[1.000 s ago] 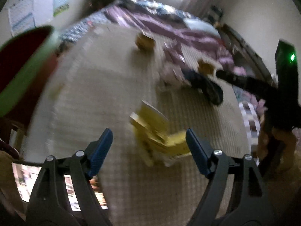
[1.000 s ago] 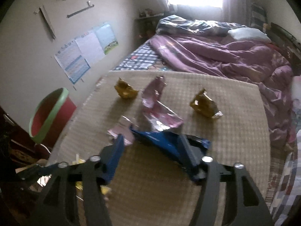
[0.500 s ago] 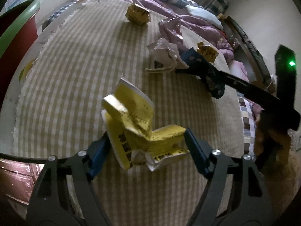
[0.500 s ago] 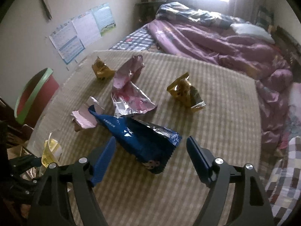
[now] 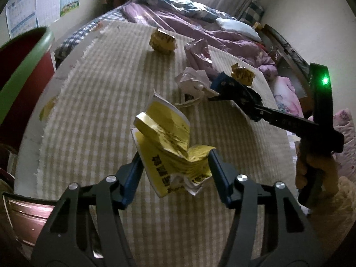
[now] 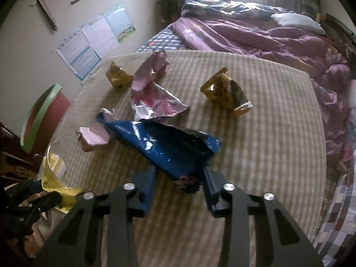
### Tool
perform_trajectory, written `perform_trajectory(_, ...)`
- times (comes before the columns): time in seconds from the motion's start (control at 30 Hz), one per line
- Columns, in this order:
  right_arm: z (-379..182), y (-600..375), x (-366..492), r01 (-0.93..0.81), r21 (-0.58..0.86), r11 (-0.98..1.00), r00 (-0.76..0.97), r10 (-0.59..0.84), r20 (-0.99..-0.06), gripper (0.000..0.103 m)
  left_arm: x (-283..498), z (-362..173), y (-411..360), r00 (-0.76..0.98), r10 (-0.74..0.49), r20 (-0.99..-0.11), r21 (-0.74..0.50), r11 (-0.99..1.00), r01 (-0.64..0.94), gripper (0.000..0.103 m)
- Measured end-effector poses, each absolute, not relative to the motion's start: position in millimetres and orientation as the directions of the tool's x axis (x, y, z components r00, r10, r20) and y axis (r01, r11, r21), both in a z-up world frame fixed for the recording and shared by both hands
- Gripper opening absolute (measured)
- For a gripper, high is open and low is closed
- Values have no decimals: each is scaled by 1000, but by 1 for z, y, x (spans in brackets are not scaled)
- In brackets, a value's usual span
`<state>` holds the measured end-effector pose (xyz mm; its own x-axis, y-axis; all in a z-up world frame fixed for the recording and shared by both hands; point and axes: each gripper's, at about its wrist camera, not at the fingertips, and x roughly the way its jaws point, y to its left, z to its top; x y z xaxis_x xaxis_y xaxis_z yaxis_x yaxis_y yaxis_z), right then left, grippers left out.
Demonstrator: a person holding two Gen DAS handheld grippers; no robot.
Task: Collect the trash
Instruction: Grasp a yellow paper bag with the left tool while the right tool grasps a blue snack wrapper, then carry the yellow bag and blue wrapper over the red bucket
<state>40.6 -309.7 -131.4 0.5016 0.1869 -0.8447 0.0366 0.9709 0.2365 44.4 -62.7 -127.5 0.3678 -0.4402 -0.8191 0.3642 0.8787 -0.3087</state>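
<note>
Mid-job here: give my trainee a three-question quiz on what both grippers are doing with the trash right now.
1. True or false: the left gripper is closed on the yellow wrapper.
2. Which wrapper sits between the right gripper's fingers? A) gold B) blue C) pink
3. Fill in: the red bin with the green rim stands off the mat's ____ side in the right wrist view.

Key: 1 true. 2 B, the blue wrapper; whether the fingers actually press it cannot be told. 3 left.
</note>
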Motion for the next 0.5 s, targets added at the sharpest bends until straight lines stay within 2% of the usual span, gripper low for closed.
perform_trajectory(0.07,-126,-308,35,34,233,972,518,183,-836,28,43,-125,-60,382,-438,-814,-303,881,365,56)
perform_trajectory(0.23,-106,-310,17,50,237,970,573,167,-803,25,41,-114,-51,432,-433,-791,-289,887,359,56)
perform_trajectory(0.43,-74,-310,6,60,263,963,652,161,-741,24,41,-95,-36,502,-423,-754,-278,898,340,56)
perform_trajectory(0.5,-66,-303,7,44,281,959,667,181,-722,24,40,-88,-32,541,-389,-745,-237,914,330,56)
